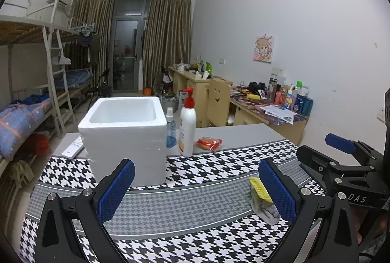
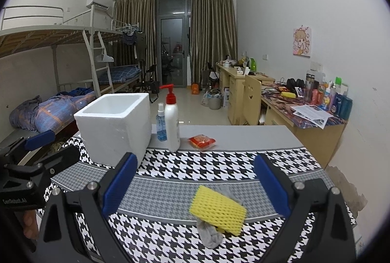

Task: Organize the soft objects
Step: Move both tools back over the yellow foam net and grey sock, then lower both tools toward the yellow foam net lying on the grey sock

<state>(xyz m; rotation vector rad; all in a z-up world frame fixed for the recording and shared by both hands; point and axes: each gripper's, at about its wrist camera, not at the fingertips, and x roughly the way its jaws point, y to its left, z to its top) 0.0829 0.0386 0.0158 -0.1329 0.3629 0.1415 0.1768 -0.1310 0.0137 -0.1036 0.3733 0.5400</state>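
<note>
**Both grippers spread wide over the checked mat, sponge net and sock untouched**

Left wrist view: your left gripper hovers with its blue pads far apart and nothing between them. Straight ahead of its left finger stands the white foam box, open side up, on the houndstooth mat. Just beyond the box, to its right, are the small blue spray bottle and the white pump bottle, both upright, and past them a red snack packet lying flat on the grey table. The yellow foam net and grey sock sit partly hidden behind your right finger pad; how they lie cannot be told from here. Your right gripper shows at the right edge.

Right wrist view: your right gripper is also open, empty, fingers wide. Between and just ahead of its fingers lies the yellow foam net, flat, its long axis running from near your left finger diagonally back toward your right one. The crumpled grey sock lies under it, poking out at the near edge toward you. The foam box stands well ahead to the left, with your left gripper beside it at the frame edge, its fingers apart.
</note>
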